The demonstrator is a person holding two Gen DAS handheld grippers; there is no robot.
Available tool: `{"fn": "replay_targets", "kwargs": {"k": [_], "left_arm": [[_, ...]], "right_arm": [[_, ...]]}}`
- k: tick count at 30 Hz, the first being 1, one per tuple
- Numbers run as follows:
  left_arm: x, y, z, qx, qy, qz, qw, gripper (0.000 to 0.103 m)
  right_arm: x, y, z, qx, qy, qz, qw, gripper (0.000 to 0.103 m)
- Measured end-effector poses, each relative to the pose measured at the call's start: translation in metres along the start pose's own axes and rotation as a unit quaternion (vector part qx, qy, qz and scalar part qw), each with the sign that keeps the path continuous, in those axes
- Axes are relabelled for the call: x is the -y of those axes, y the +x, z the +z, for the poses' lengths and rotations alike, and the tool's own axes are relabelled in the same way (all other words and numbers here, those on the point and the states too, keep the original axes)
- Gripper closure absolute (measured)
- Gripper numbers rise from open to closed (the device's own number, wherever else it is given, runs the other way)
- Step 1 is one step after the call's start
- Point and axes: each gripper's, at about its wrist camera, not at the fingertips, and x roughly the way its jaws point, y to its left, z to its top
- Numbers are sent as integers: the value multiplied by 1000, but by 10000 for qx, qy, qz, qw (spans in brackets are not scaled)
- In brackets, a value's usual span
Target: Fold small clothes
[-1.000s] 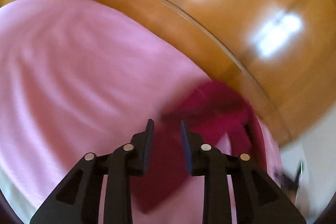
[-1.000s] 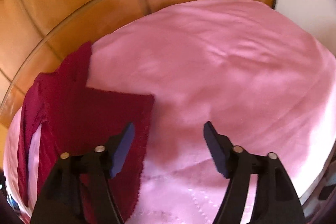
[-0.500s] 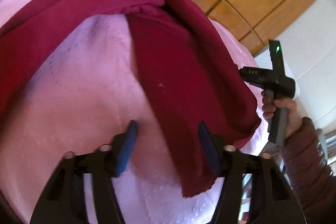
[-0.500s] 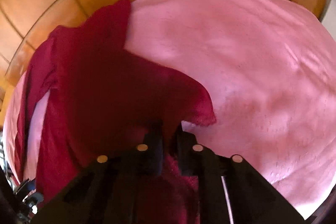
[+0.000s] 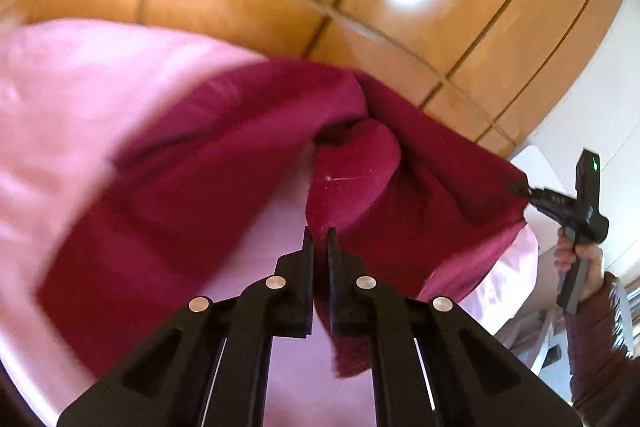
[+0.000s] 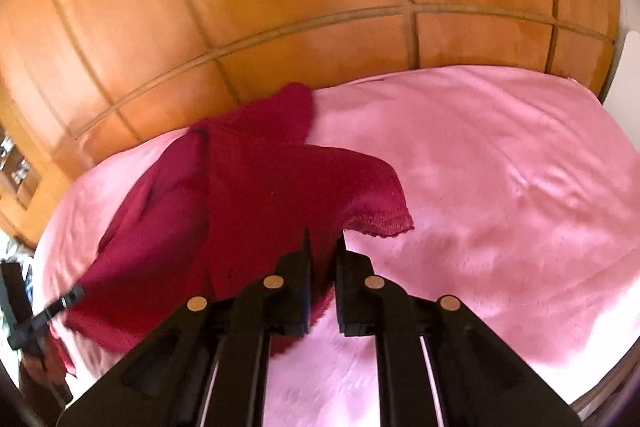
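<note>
Red garment [image 6: 248, 195]: half lifted off pink bed [image 6: 500, 167], rest draped on it | your left hand-held gripper [image 5: 319, 241]: pinched on one edge | your right hand-held gripper [image 6: 323, 241]: pinched on another edge | risk: thin grip; uneven pull could slip hem, bunch cloth against wooden wall [image 6: 280, 7].

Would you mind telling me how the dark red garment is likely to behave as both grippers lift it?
The dark red garment probably stays floppy: it sags between the left gripper and right gripper. Its knit hem suggests it grips rather than slips.
</note>
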Motion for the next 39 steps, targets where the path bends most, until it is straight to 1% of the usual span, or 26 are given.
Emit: {"fn": "replay_targets", "kwargs": {"k": [3,5,6,8,9,11,12,14,15,16,18,20,22,24,26,27,28,29,30,31,33,35,36,37,38,39], "left_arm": [[-1,-29,-22,-51,238,146,9996,99],[-5,-42,-43,-188,315,287,9989,99],[-6,-43,-52,-258,266,325,9988,99],[-17,-42,-70,-488,69,322,9983,99],[-19,-34,-80,-650,44,354,9972,99],[-24,-25,-93,-881,-44,258,9958,98],[-25,-23,-95,-909,-69,313,9953,98],[-27,-20,-91,-881,-87,291,9956,98],[-29,-22,-88,-821,-123,282,9961,98],[-32,-25,-83,-737,-163,274,9968,98],[-40,-33,-80,-619,-240,310,9973,98],[-44,-32,-76,-563,-265,336,9975,98],[-48,-34,-78,-519,-259,412,9975,98],[-54,-35,-80,-545,-322,412,9971,98],[-59,-35,-81,-538,-308,497,9968,98],[-61,-36,-80,-537,-328,512,9967,98],[-64,-35,-81,-542,-388,484,9966,98],[-68,-35,-81,-553,-471,448,9964,98],[-71,-35,-82,-561,-517,434,9961,98],[-73,-35,-83,-568,-547,417,9960,98],[-76,-34,-84,-591,-587,369,9958,98],[-77,-32,-86,-609,-598,335,9958,98],[-77,-32,-86,-620,-593,314,9958,98],[-77,-31,-87,-643,-592,284,9958,98],[-76,-30,-87,-665,-591,267,9957,98],[-76,-29,-88,-676,-578,257,9957,98]], "right_arm": [[-14,-14,-33,-163,-217,102,9996,95],[-18,-18,-67,-463,-215,189,9985,96],[-19,-16,-82,-598,-235,174,9978,96],[-13,-6,-118,-1046,-173,89,9943,96],[-8,1,-133,-1290,-112,15,9916,96],[-2,11,-149,-1611,-72,-113,9868,92],[0,12,-149,-1662,-81,-149,9859,89],[-2,8,-139,-1530,-222,-307,9875,58],[-7,3,-128,-1387,-335,-329,9892,54],[-15,0,-113,-1203,-506,-388,9907,51],[-33,5,-86,-951,-844,-501,9906,51],[-58,18,-56,-724,-1122,-381,9903,51],[-101,40,-24,-444,-1605,-305,9856,50],[-146,63,2,-307,-1970,-1,9799,50],[-204,89,26,-283,-2331,430,9711,49],[-225,98,29,-322,-2496,612,9659,46],[-249,112,33,-429,-2664,853,9591,35],[-272,126,35,-577,-2812,1095,9516,29],[-297,141,33,-722,-2978,1254,9436,28],[-319,156,29,-841,-3177,1284,9357,25],[-366,193,17,-1111,-3704,1225,9140,21],[-390,216,2,-1203,-4103,1089,8974,10],[-404,233,-6,-1391,-4329,1082,8840,7],[-416,249,-12,-1562,-4466,1053,8747,7],[-421,265,-20,-1668,-4613,853,8673,8],[-422,276,-24,-1764,-4700,692,8621,14]]}}
